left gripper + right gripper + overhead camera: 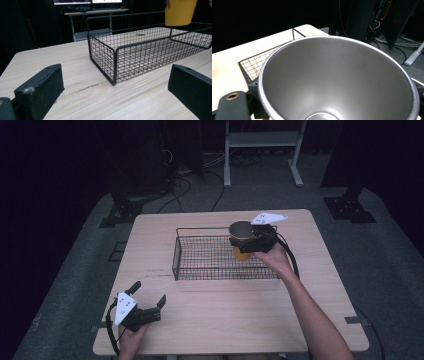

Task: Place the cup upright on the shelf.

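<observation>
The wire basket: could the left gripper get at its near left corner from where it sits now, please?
Probably yes. The left gripper is open and holds nothing, and bare table lies between it and the wire basket; the cup hangs at the far right end.

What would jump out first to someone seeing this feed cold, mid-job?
The yellow cup with its silvery inside, clamped in the right gripper and held upright above the right end of the black wire basket. Next, that basket at the middle of the pale wooden table. The left gripper rests open and empty at the table's near left corner.
</observation>
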Demonstrator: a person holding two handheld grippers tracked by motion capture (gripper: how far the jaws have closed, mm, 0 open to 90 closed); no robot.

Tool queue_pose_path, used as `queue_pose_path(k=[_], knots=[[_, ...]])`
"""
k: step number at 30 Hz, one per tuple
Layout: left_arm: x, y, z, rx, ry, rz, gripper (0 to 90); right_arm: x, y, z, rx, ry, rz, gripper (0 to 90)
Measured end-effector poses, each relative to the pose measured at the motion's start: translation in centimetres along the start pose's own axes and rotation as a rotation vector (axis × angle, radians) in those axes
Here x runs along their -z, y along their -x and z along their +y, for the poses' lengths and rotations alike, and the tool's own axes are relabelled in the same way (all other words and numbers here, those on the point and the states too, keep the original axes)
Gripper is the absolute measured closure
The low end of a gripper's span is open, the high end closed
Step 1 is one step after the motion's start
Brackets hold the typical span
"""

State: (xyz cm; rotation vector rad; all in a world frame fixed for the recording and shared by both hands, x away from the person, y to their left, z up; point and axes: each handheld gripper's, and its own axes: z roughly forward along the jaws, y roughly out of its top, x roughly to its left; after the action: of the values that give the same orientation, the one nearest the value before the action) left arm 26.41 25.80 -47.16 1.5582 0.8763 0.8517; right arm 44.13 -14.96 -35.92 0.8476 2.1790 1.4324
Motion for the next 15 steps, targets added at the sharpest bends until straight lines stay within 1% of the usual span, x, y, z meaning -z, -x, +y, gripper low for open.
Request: queue_pose_path(k=[1,2,3,6,7,8,10,11,12,15], knots=[[0.0,0.0,0.0,-0.001,0.0,0.0,0.0,-0.4,0.6,-0.3,-0.01,-0.01,0.009,11.9],[0.0,0.0,0.0,-0.001,0.0,0.0,0.0,-0.4,0.6,-0.3,-0.01,-0.01,0.009,11.9],[0.0,0.0,0.0,-0.002,0.001,0.0,0.0,-0.8,0.9,-0.4,-0.021,-0.015,0.022,11.9],[0.0,0.0,0.0,0.0,0.0,-0.001,0.0,-1.1,1.1,-0.4,-0.022,-0.02,0.03,11.9],[0.0,0.0,0.0,0.001,0.0,-0.001,0.0,-1.3,1.2,-0.3,-0.015,-0.02,0.031,11.9],[0.0,0.0,0.0,-0.001,0.0,-0.002,0.0,-1.7,1.1,0.0,-0.011,-0.018,0.042,11.9],[0.0,0.0,0.0,-0.001,0.0,-0.002,0.0,-1.8,1.1,0.1,-0.003,-0.013,0.046,11.9],[0.0,0.0,0.0,-0.001,0.0,0.0,0.0,-2.2,1.0,0.1,-0.003,0.007,0.059,11.9],[0.0,0.0,0.0,-0.001,0.0,0.0,0.0,-2.2,1.0,0.1,-0.003,0.007,0.059,11.9],[0.0,0.0,0.0,-0.001,0.0,-0.002,0.0,-2.8,1.0,-0.2,0.002,-0.009,0.085,11.9]])
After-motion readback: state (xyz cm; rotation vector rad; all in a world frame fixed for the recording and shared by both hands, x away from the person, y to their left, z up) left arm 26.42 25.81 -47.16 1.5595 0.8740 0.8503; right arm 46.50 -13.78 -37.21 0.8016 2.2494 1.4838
